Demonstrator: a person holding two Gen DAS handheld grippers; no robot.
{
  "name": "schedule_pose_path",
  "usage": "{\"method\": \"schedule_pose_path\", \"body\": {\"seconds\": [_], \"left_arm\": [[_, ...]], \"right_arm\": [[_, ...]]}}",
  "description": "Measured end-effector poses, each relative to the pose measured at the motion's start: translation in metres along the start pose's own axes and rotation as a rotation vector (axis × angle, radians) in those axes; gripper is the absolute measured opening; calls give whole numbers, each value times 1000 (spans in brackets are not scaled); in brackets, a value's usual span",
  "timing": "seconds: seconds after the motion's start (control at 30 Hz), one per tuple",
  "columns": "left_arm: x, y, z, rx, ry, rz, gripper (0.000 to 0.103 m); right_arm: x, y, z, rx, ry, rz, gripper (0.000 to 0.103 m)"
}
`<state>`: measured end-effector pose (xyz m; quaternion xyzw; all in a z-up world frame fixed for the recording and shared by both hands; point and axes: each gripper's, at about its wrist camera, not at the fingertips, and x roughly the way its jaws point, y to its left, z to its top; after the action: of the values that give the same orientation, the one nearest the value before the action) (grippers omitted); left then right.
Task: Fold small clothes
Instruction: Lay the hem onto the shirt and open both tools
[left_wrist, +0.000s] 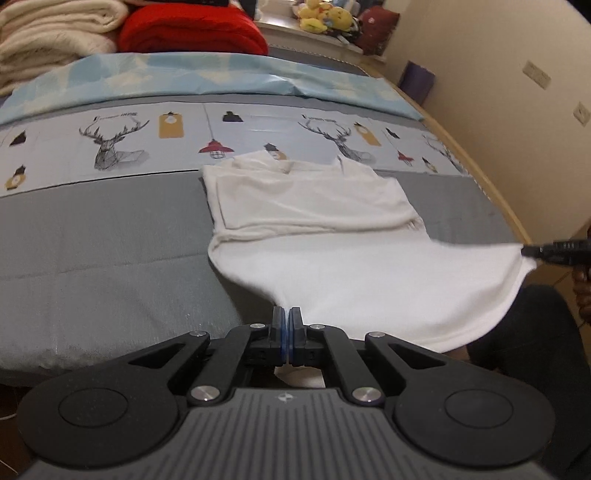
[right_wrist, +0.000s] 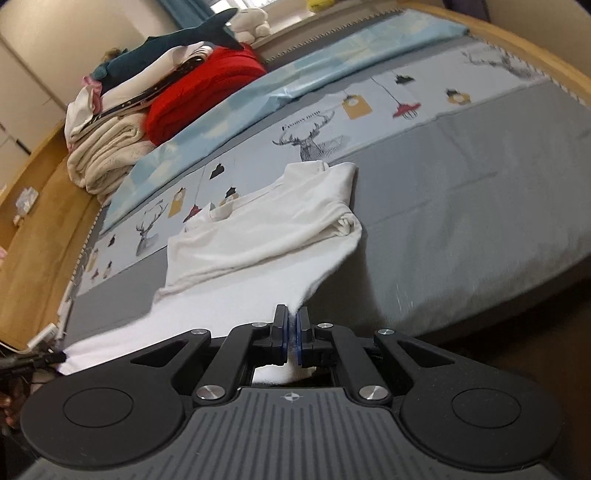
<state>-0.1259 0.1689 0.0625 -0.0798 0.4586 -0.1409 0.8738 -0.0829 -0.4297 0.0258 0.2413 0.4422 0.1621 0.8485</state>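
left wrist view: the left gripper (left_wrist: 287, 314) has its jaws clenched on a bottom corner of the white shirt (left_wrist: 314, 206), the cloth pinched between the blue pads and a scrap of it showing behind them. the shirt lies on the grey bed cover (left_wrist: 103, 236), its upper part folded in layers near the printed band with deer and lamps (left_wrist: 110, 144), its lower part lifted off the bed and stretched toward the camera. at the right edge the tip of the right gripper (left_wrist: 532, 251) grips the other bottom corner, so the hem hangs taut between the two. at the far end sit a red blanket (left_wrist: 192, 29), cream blankets (left_wrist: 48, 33) and yellow plush toys (left_wrist: 325, 16).

right wrist view: the right gripper (right_wrist: 292, 317) is clamped on its corner of the shirt (right_wrist: 266, 236), white cloth bunched between the pads. the hem runs left to the left gripper (right_wrist: 55, 357), low at the left edge, which grasps the far corner. the folded upper part rests on the bed cover (right_wrist: 461, 192). the red blanket (right_wrist: 199, 96) and cream blankets (right_wrist: 107, 155) are stacked beyond, with a dark plush shark (right_wrist: 173, 48) on top.
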Motion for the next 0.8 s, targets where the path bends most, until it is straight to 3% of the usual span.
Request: {"method": "schedule_pose_path", "body": {"seconds": [0.17,0.3,0.4,0.5,0.53,0.6,0.63,0.67,0.7,0.73,0.8], "left_arm": [[60,35,39,-76,28,41,0],[127,65,94,-138,41,83,0],[163,89,133,-218,-10,151,1],[180,118,140,-373,-77,118,2],[190,125,133,-411,-50,86,2],[211,122,127,-373,98,125,2],[214,115,127,-302,120,156,5],[217,107,130,-225,121,170,8],[219,102,132,-170,111,164,14],[221,101,133,-153,103,154,21],[230,105,132,-182,105,145,23]], "right_arm": [[36,-10,25,42,12,-21,3],[100,-15,75,46,11,-51,3],[149,-19,112,86,4,-92,4],[178,-25,138,127,-111,-182,6],[182,-29,140,138,-149,-211,7],[192,-42,132,150,-153,-210,7],[202,-49,128,155,-88,-232,8],[211,-52,125,154,-15,-266,9],[215,-52,122,125,2,-271,9],[218,-51,122,94,13,-269,9],[225,-48,120,21,30,-272,12]]}}
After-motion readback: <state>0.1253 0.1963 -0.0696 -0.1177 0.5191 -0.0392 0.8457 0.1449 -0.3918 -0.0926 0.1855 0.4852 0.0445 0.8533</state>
